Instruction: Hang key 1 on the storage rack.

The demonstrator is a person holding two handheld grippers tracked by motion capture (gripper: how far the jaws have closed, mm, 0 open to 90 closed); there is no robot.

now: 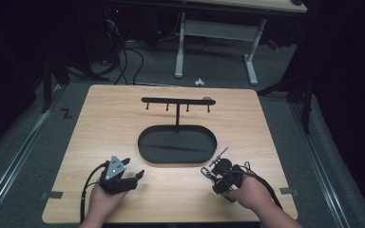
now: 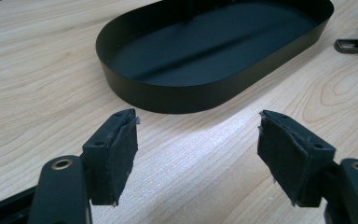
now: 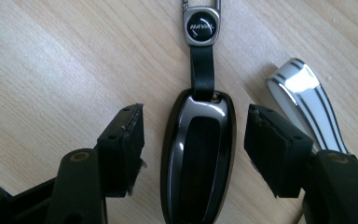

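Between the jaws of the right hand-held gripper (image 3: 193, 140): key fob (image 3: 199, 156), flat on the bench (image 3: 51, 60), a jaw on either side, neither touching it.
Fob, look: glossy dark oval shell, silver rim, short black strap (image 3: 201, 70) to a metal clip badge (image 3: 201, 25).
Fob, handling (judged): light, rigid, slick; liable to squirt out of a pinch.
Hold point (judged): across the shell's broad mid-body, pads flat on the long sides; the strap is too floppy.
Beside the right jaw: white striped piece (image 3: 307, 102), identity unclear.
Right hand-held gripper: released, empty.
Left hand-held gripper (image 2: 198, 140): released, empty; black oval tray (image 2: 168, 95) ahead of it.
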